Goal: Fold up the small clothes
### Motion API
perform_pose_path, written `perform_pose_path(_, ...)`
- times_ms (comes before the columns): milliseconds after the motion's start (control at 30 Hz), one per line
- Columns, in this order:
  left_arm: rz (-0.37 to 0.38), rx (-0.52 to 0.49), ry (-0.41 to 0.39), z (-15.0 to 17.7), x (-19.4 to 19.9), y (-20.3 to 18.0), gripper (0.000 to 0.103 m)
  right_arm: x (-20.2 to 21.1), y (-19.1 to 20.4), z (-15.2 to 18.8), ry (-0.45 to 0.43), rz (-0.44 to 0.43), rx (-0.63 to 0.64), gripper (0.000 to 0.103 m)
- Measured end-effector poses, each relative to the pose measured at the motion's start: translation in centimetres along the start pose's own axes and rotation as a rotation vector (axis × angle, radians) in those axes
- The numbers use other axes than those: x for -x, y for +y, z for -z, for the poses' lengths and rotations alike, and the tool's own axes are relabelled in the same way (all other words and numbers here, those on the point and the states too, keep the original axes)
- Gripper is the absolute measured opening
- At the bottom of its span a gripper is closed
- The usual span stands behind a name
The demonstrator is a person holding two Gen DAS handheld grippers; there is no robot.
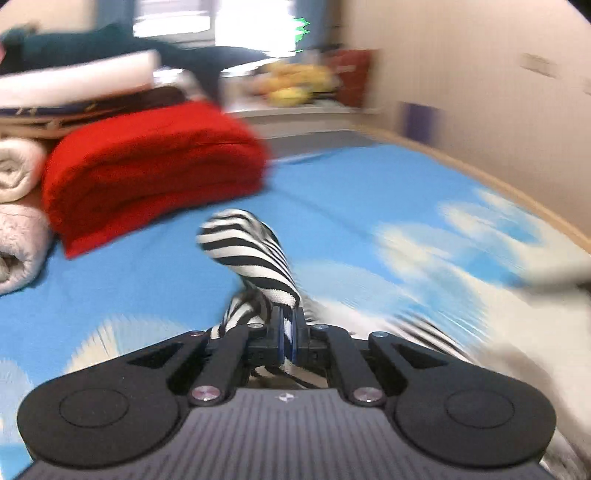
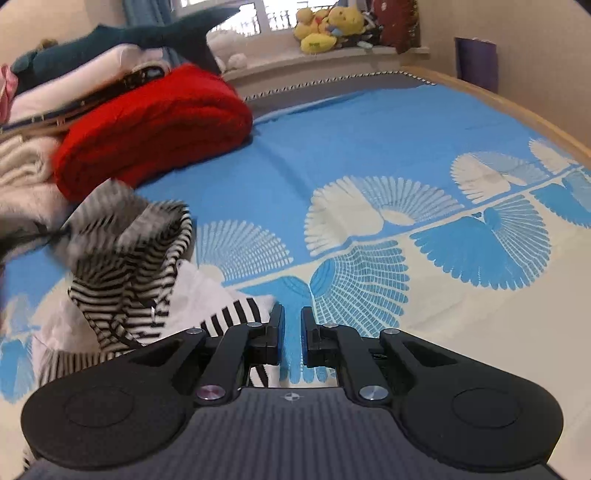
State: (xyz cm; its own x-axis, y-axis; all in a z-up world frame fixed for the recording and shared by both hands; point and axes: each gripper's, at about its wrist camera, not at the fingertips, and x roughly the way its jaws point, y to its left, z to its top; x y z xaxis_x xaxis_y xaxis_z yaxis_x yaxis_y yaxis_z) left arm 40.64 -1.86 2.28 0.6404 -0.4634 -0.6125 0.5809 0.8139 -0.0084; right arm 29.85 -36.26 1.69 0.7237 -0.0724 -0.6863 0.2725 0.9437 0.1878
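Striped top [image 1: 255, 254] is pinched in your left gripper [image 1: 287, 325], jaws clamped tight on a fold of it, lifted over the blue bedspread [image 1: 351, 192]. From the right wrist view the rest of the top [image 2: 129, 266] hangs bunched at the left, trailing down onto the bedspread. Your right gripper [image 2: 291, 325] sits low over the bedspread, jaws a narrow gap apart with nothing between them. Red blanket [image 2: 155, 125] lies folded behind the top, next to a stack of linens [image 1: 74, 81].

A folded red blanket [image 2: 155, 125] lies on the blue patterned bedspread [image 2: 369, 155]; yellow plush toys [image 2: 325, 27] crowd the windowsill [image 2: 332, 59].
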Motion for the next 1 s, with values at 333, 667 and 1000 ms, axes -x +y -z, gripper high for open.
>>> perform_pose_path(333,0.03,0.445,0.018,14.2,14.1,-2.6,0.021,3.5,-0.4,1.7,-0.015,-0.197,-0.118,0.01)
perform_pose_path(667,0.03,0.99,0.158,17.7,4.0,3.4,0.032,-0.8,2.2,4.7,0.231,-0.271,-0.139,0.025)
perform_pose_path(1000,-0.054,1.022,0.246,18.8,0.8,3.6,0.003,-5.3,3.7,7.5,0.393,-0.244,-0.149,0.007)
